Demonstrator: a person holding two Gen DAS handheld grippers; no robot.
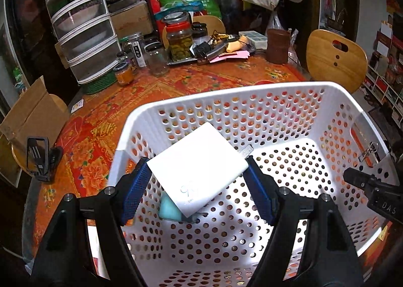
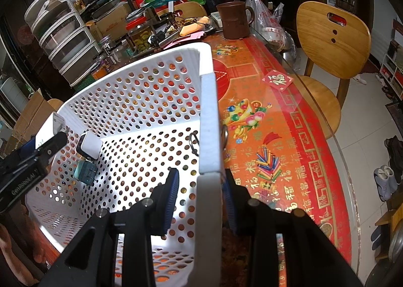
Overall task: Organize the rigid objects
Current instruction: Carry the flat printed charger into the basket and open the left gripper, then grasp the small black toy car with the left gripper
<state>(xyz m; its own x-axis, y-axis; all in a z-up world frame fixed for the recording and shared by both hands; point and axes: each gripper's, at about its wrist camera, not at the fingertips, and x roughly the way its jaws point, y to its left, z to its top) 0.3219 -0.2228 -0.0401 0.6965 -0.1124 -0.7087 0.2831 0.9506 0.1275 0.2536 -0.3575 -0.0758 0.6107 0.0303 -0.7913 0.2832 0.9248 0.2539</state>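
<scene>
The white power bank (image 1: 199,161) hangs tilted between the blue pads of the left gripper (image 1: 197,186), whose jaws are clamped on its two edges, above the inside of the white perforated basket (image 1: 226,93). A teal block (image 1: 170,209) lies on the basket floor just beneath, with a white cube charger (image 2: 89,146) beside it. Best to lower the power bank close to the floor, onto a bare patch away from those two, before letting go. The right gripper (image 2: 201,186) has its jaws clamped on the basket's side wall, steadying it on the table (image 2: 264,110).
</scene>
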